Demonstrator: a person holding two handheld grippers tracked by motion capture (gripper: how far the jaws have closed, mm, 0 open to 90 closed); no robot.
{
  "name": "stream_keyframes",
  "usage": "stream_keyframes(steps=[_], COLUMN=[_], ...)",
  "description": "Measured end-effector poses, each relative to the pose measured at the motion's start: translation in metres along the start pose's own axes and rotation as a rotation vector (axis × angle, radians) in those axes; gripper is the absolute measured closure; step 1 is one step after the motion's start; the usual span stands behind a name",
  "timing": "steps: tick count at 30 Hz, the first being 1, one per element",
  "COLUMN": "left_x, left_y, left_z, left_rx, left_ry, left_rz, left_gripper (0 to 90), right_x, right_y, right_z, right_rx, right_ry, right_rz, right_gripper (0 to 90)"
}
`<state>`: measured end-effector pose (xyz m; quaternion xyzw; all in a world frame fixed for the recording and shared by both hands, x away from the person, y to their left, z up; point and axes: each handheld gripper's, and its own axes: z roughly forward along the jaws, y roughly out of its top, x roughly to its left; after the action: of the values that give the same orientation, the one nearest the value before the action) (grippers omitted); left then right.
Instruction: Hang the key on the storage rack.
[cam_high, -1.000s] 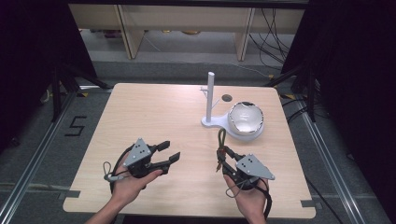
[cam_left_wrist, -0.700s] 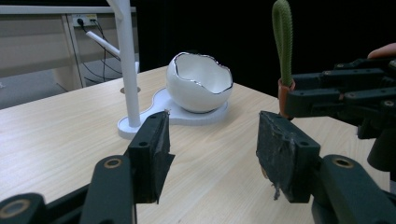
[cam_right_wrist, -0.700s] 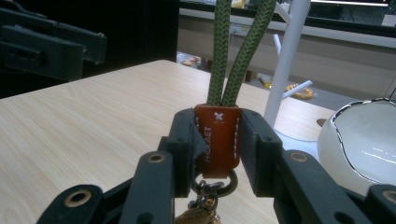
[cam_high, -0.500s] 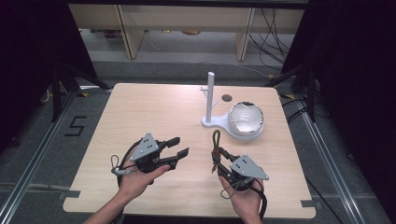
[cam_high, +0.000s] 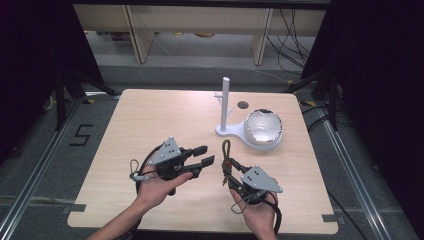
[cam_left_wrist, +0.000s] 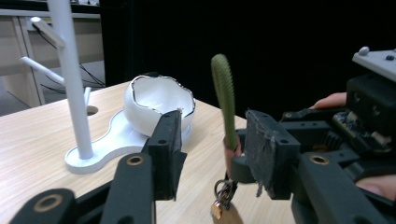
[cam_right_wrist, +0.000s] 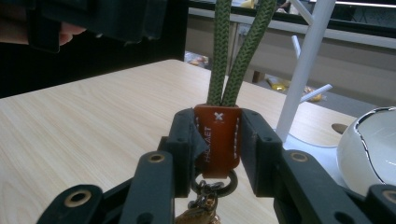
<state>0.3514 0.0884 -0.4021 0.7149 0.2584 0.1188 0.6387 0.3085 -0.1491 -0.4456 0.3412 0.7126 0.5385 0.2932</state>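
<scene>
A keychain with a green cord loop (cam_high: 226, 149) and an orange leather tab (cam_right_wrist: 217, 140) stands upright over the table's front middle. My right gripper (cam_high: 229, 171) is shut on the tab, metal rings hanging below it. My left gripper (cam_high: 206, 154) is open, with its fingertips just left of the loop. In the left gripper view the green loop (cam_left_wrist: 224, 100) rises in the gap between the open jaws, slightly beyond their tips, and the right gripper (cam_left_wrist: 369, 112) holds it from the right. The right gripper view has the left gripper (cam_right_wrist: 93, 18) at top left.
A white peg stand (cam_high: 225, 107) on a flat white base sits at the back right of the wooden table (cam_high: 150, 120), with a white egg-shaped bowl (cam_high: 262, 127) on the base. A small round hole (cam_high: 243, 105) lies behind them.
My left gripper has moved right, toward the keychain. My right gripper has carried the keychain left, so the two now nearly meet.
</scene>
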Motion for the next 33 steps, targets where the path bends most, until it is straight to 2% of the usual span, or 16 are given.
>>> stream_keyframes(steps=[11,13,15,16,26,33], left_x=[-0.005,-0.006,-0.005,-0.005,-0.003,-0.003], left_y=[0.001,0.001,0.000,-0.001,-0.002,-0.002], left_z=[0.014,0.017,0.019,0.022,0.024,0.025], left_rx=[0.024,0.030,0.040,0.042,0.055,0.059], left_ry=[-0.031,-0.036,-0.039,-0.045,-0.042,-0.047], left_rz=[-0.020,-0.020,-0.023,-0.031,-0.046,-0.051], left_gripper=[66.1,67.1,70.2,71.1,80.4,79.5], right_x=[0.002,0.002,0.004,0.004,0.007,0.007], right_y=[0.000,-0.001,-0.002,-0.001,-0.002,-0.002], right_z=[0.001,0.004,0.003,0.002,0.003,0.003], right_rx=[-0.004,-0.021,-0.010,0.004,0.015,0.022], right_ry=[-0.002,0.013,0.011,0.011,0.014,0.006], right_rz=[-0.011,-0.009,0.006,-0.016,-0.018,-0.022], right_gripper=[68.1,68.1,68.1,68.1,68.1,68.1])
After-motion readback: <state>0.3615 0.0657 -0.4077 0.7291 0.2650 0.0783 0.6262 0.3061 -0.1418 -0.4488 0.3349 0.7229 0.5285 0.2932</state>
